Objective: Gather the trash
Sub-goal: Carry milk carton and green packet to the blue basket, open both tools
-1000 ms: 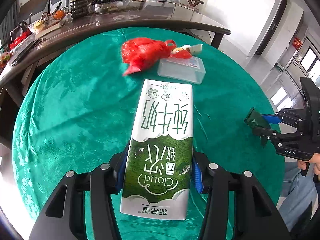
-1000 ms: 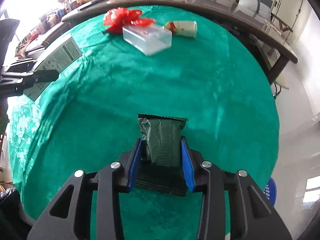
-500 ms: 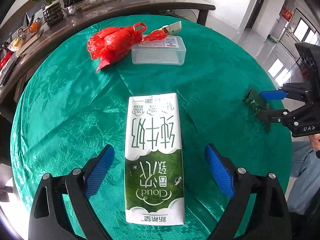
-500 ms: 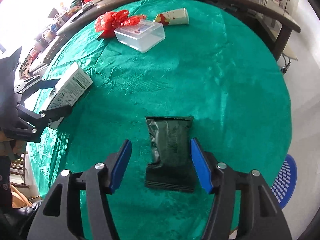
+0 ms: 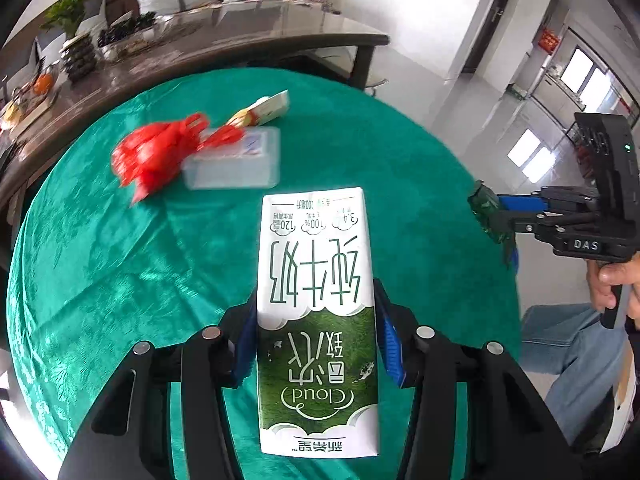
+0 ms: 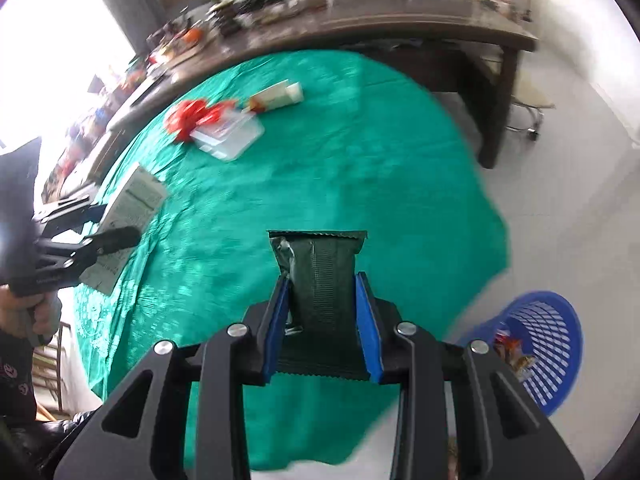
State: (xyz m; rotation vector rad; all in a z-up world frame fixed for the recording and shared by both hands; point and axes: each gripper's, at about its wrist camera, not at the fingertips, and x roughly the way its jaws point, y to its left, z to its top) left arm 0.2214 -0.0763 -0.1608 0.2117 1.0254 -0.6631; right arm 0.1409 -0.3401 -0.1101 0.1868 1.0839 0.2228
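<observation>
Two grippers, both loaded, over a round table under a green damask tablecloth (image 5: 120,272), the biggest thing in either view. Off the table's near-right edge, on the pale floor, stands a blue slatted wastebasket (image 6: 536,344) with some bright wrappers already in it; likely the drop point, which would explain why the right tool sits out past that side. Next in size, a green-and-white milk carton (image 5: 316,320), printed face up and lying along the tool's axis, pinched across its narrow width by the left gripper (image 5: 316,344), blue pads flat on both side walls near the middle of its length, so it should carry without tipping. In the right wrist view it appears lifted off the cloth, though contact is hard to judge. A clear lidded plastic box (image 5: 232,160) rests farther back on the cloth, touching a crumpled red plastic bag (image 5: 156,156) on its left, with a small drink carton (image 5: 264,110) on its side just behind. All three untouched, still to collect. Smallest, a dark green foil snack wrapper (image 6: 320,276), held by the right gripper (image 6: 322,320), jaws drawn in close on its lower half, crimped top edge sticking forward beyond the fingers. It looks empty, so it should drop cleanly. Judgement: both pieces are mid-carry toward the basket.
</observation>
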